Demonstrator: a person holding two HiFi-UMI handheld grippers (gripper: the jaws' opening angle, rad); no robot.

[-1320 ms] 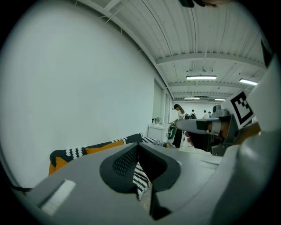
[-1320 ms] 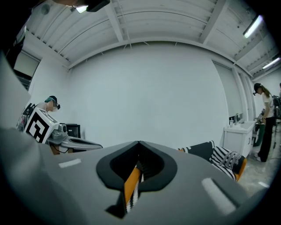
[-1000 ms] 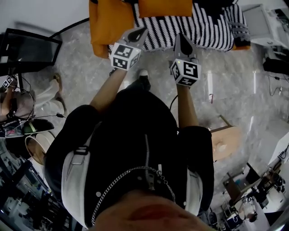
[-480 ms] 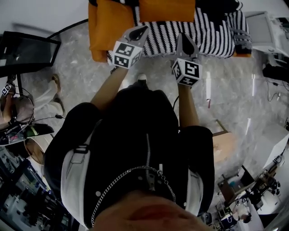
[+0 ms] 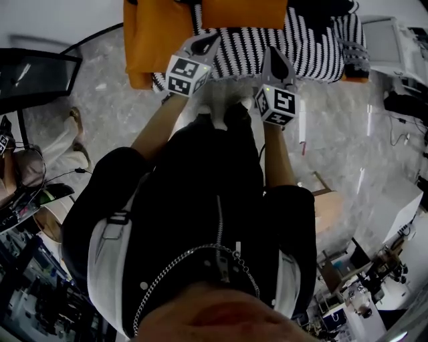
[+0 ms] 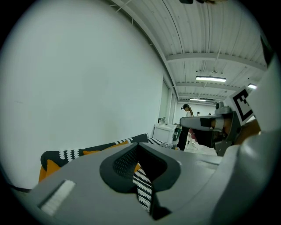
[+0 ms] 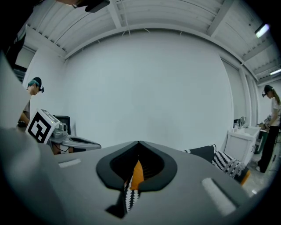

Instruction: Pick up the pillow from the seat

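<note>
Left gripper (image 5: 206,43) and right gripper (image 5: 275,59) both shut, empty, short of the orange pillow (image 5: 244,12) on the seat (image 5: 151,40); probably soft, light, squashy, so pinch opposite edges.

Head camera: high, steeply down over torso (image 5: 200,220), seat (image 5: 150,40) far. Cameras on left claw (image 5: 202,45), right claw (image 5: 274,59): low, near seat, facing far wall (image 7: 145,88). All three share striped cover (image 5: 321,47).

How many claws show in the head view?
2. The left claw points at the striped seat near its left end; the right claw points further right. Both are shut.
</note>
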